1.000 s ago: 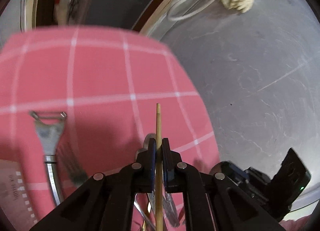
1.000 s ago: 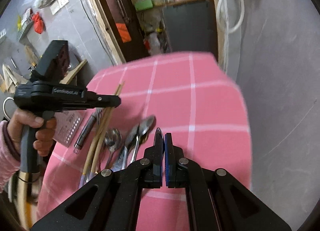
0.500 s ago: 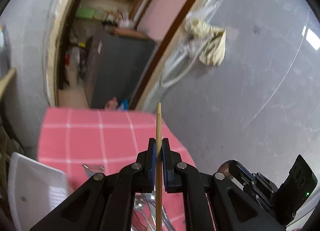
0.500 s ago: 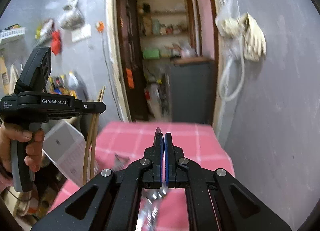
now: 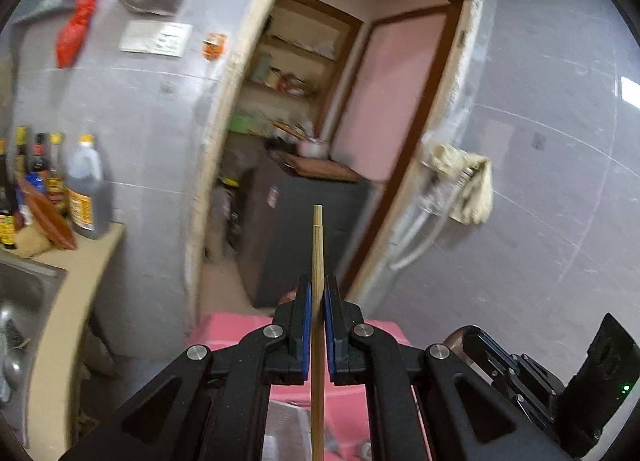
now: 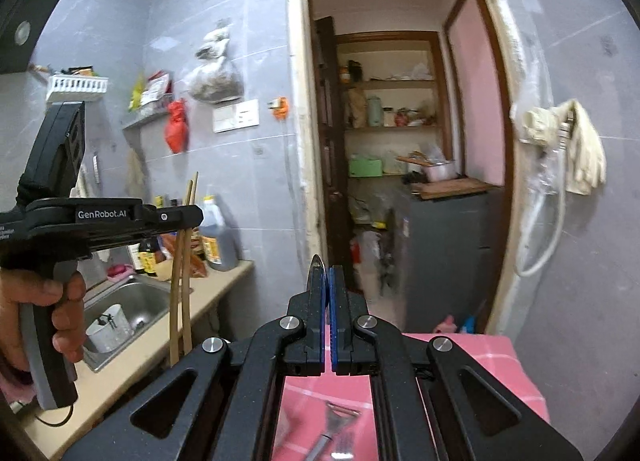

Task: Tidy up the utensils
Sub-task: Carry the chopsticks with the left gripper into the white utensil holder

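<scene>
Chopsticks (image 6: 182,261) stand upright, clamped in the left gripper (image 5: 316,325) above the counter (image 6: 132,353); their lower ends are hidden. The right gripper (image 6: 329,325) is closed on a thin metal utensil tip (image 6: 317,261), the rest hidden.

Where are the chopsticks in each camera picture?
Left wrist view: chopsticks stand upright in the centre, pinched by the left gripper.
Right wrist view: chopsticks hang at the left, over the sink.
Shared landmark: the cream cloth hanging right of the doorway.
</scene>
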`<state>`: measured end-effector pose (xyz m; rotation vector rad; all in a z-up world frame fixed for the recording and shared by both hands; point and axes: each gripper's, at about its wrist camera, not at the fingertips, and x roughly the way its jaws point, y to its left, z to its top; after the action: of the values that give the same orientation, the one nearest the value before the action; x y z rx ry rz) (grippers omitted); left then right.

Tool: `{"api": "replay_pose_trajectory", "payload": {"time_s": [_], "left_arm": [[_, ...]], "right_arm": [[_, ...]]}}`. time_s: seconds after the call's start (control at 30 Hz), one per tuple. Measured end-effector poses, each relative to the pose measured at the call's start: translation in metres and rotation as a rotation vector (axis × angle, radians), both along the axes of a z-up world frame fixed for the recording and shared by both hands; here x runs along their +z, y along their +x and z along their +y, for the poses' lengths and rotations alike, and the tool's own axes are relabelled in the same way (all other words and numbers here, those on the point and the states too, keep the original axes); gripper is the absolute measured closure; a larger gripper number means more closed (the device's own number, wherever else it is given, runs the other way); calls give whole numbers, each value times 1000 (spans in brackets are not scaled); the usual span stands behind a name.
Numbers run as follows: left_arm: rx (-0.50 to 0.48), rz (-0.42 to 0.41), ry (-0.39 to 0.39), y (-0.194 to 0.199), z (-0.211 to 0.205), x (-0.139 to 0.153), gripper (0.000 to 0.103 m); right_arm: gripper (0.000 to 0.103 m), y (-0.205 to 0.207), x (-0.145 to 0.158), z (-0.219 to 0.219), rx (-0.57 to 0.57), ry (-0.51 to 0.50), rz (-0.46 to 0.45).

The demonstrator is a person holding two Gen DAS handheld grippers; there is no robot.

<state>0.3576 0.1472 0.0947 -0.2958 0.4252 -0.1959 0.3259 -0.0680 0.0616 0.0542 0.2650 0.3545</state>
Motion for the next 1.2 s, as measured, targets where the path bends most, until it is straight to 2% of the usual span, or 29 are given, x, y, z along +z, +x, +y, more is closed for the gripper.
{"api": "replay_pose_trajectory", "payload": {"time_s": [0.13,0.37,0.63,0.83,0.93,1.2], "left_arm": [[51,-46,4,-5,19,-16,97],[95,-162,-5,-17,29,-49,97],[84,-167,-65,-9,32,-34,97],[103,-228,-39,-8,30,-23,97],[110,-224,-26,-5,29,-31,97],[75,-123,2,-12,26,-63,96]], "right_arm": [[101,7,-14,31,40,-36,11],[101,11,-49,61,94,-116,62],[101,10,-56,63,95,-126,92],[101,14,-56,63,69,-127,85],[101,18,-60,65,68,-133,99],[101,20,-76,68,124,-122,168]]}}
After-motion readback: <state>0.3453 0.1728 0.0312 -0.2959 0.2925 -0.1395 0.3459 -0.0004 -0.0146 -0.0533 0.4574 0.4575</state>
